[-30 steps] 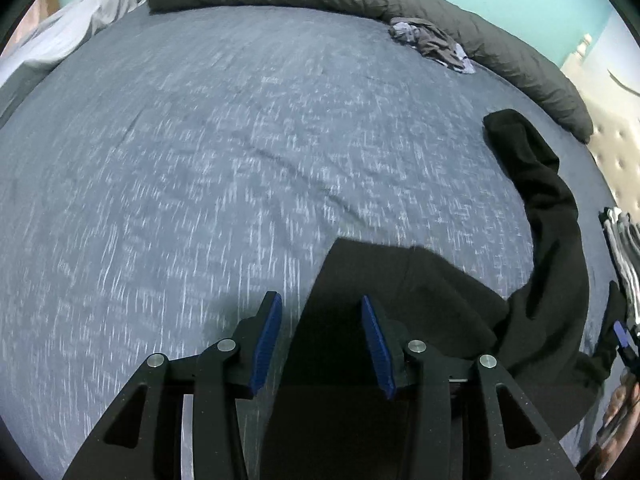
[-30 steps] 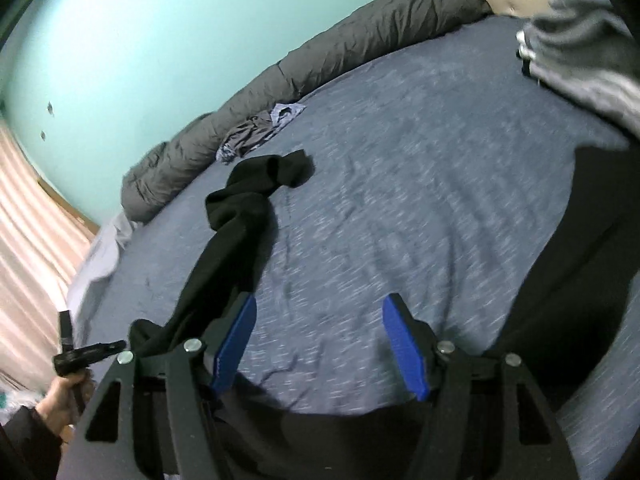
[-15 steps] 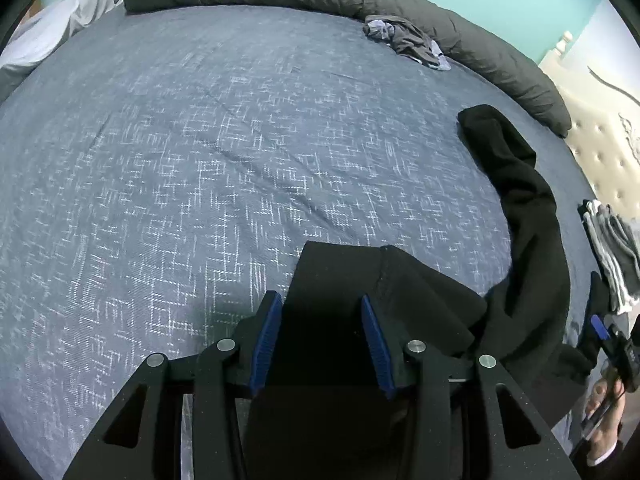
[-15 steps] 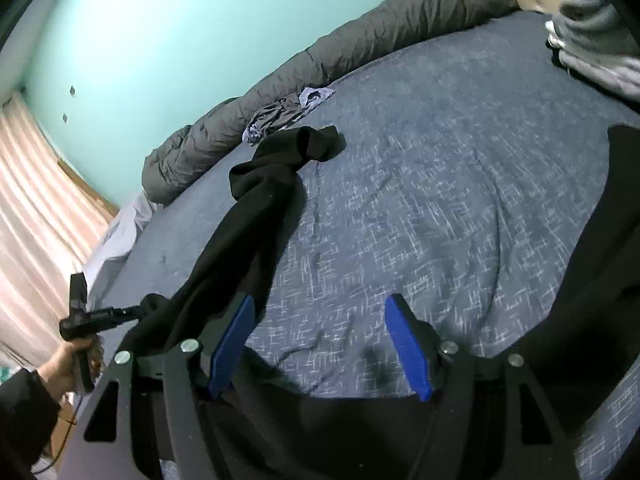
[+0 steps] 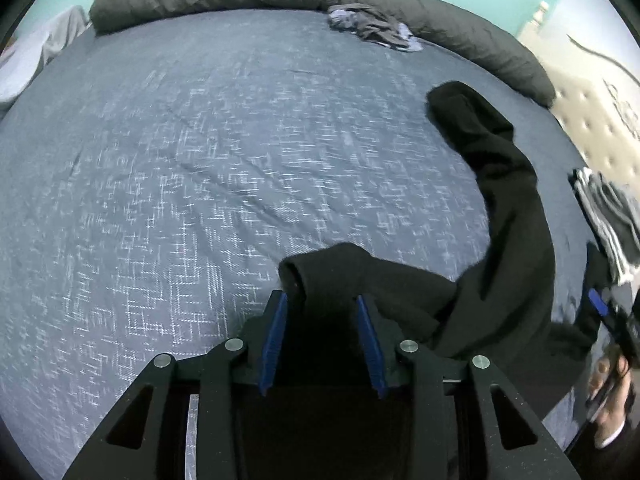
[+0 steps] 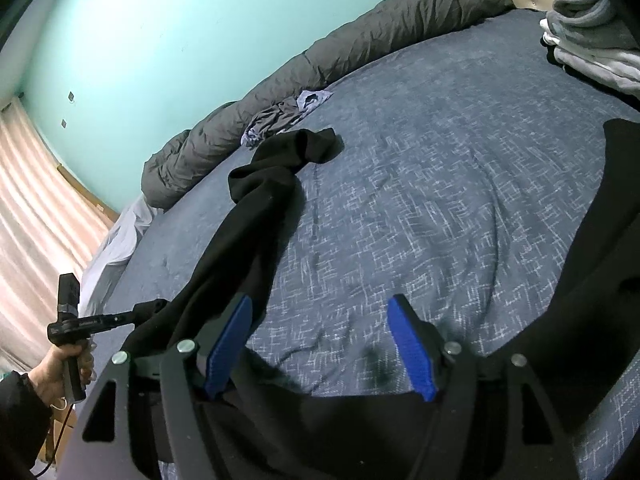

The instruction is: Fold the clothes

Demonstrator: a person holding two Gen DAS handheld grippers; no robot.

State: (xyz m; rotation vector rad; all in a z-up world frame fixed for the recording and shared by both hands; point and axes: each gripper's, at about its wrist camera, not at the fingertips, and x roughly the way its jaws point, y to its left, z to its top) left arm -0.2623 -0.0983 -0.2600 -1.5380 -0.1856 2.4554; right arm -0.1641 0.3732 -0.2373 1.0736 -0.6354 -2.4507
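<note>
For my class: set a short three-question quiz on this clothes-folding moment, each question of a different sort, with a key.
1. True or false: the left gripper has the black garment between its fingers.
2. Multiple choice: the right gripper is A) shut on the rolled grey duvet; B) open, over the bedsheet; C) shut on the folded grey pile.
3. Fill in: the small crumpled grey garment lies against the ____.

Key
1. True: black cloth fills the gap between the blue pads.
2. B: its fingers stand wide apart with sheet between them.
3. Rolled grey duvet, at the bed's far edge.
</note>
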